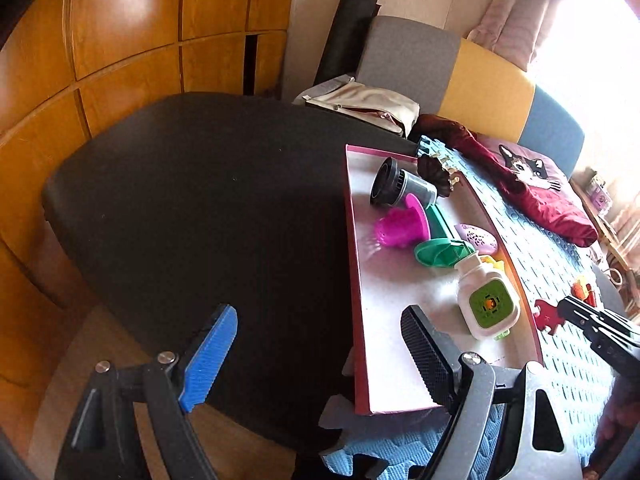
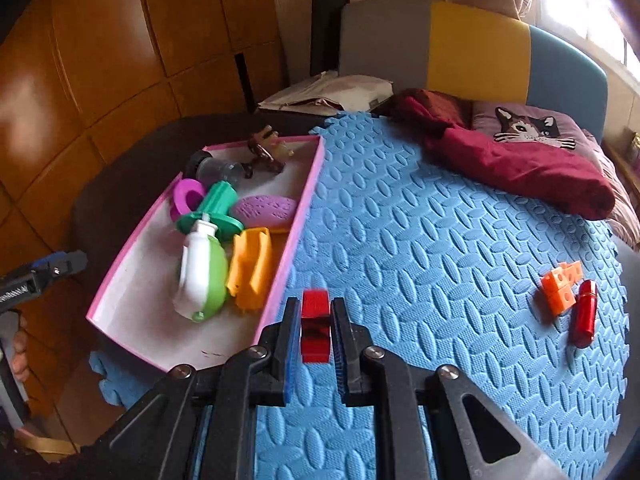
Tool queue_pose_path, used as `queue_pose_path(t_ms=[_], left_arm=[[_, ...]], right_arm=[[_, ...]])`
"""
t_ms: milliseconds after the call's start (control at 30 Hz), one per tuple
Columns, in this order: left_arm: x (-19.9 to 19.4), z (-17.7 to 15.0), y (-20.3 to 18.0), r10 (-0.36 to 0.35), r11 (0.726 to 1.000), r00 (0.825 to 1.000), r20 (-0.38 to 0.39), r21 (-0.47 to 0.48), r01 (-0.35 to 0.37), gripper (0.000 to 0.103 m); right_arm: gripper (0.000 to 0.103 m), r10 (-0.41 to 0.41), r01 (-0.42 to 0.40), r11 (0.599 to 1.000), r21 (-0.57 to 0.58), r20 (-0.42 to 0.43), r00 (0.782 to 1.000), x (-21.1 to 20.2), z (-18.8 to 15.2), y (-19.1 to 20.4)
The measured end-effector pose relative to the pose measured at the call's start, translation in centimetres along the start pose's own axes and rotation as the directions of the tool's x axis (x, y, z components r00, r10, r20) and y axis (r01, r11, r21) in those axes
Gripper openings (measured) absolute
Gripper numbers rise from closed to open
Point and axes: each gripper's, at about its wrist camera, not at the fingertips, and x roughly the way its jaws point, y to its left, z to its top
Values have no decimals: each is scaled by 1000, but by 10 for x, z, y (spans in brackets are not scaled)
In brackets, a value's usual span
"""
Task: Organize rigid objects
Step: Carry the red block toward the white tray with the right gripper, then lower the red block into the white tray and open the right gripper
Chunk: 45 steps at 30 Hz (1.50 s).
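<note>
My right gripper (image 2: 316, 305) is shut on a small red toy piece (image 2: 316, 320), held above the blue foam mat (image 2: 420, 264) just right of the tray's near corner. The pink-rimmed tray (image 2: 280, 276) holds a white and green bottle (image 2: 202, 276), a yellow toy (image 2: 250, 268), a green piece (image 2: 216, 204), a purple oval (image 2: 264, 210), a magenta ring (image 2: 186, 198) and a grey cup (image 2: 218, 168). My left gripper (image 1: 316, 360) stands open and empty at the tray (image 1: 354, 280) near its left rim. In the left wrist view the right gripper (image 1: 568, 310) shows with the red piece (image 1: 546, 316).
Orange blocks (image 2: 560, 284) and a red cylinder (image 2: 583, 312) lie on the mat at the right. A dark red cloth (image 2: 520, 164) and a cat pillow (image 2: 528, 128) sit at the back. The black tabletop (image 1: 200, 200) extends left of the tray, with wooden cupboards (image 1: 100, 40) beyond.
</note>
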Motion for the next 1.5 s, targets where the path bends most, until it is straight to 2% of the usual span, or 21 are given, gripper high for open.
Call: queue_pose_path(t_ms=[367,667,900,1133,1233,1333,1400,1500], left_arm=[[6,-1,1,-6,1000,1000,-16,-13,6,85],[6,-1,4,9,1000,1000,-6,-15,-9,85],[7,0,8,13,1000,1000,-7,-15,-13,85],[11,0,16,17,999,1000,-16,-31,-17,85],[14,-1,18,20,999,1000,-24,-35,-21,85],[14,-2,20,20,999,999,-28,-41,-21,85],[15,-2,21,24,999,999,-29,-42,-25,85],[18,-2,23,26,998,999,-33,-52,-28,85]], right_arm=[[14,28,-28,1000,9,44,999,-19,4,5],[14,174,-167,982,-93,75,982,-22,36,59],[14,273,-265,955,-131,42,961,0,50,99],[14,358,-359,929,-88,-32,933,47,71,125],[14,326,-334,935,-117,-83,942,81,73,140],[16,238,-256,954,-157,-125,963,111,65,148],[20,232,-248,956,-156,-119,966,117,61,148],[20,232,-246,956,-160,-105,967,114,58,146]])
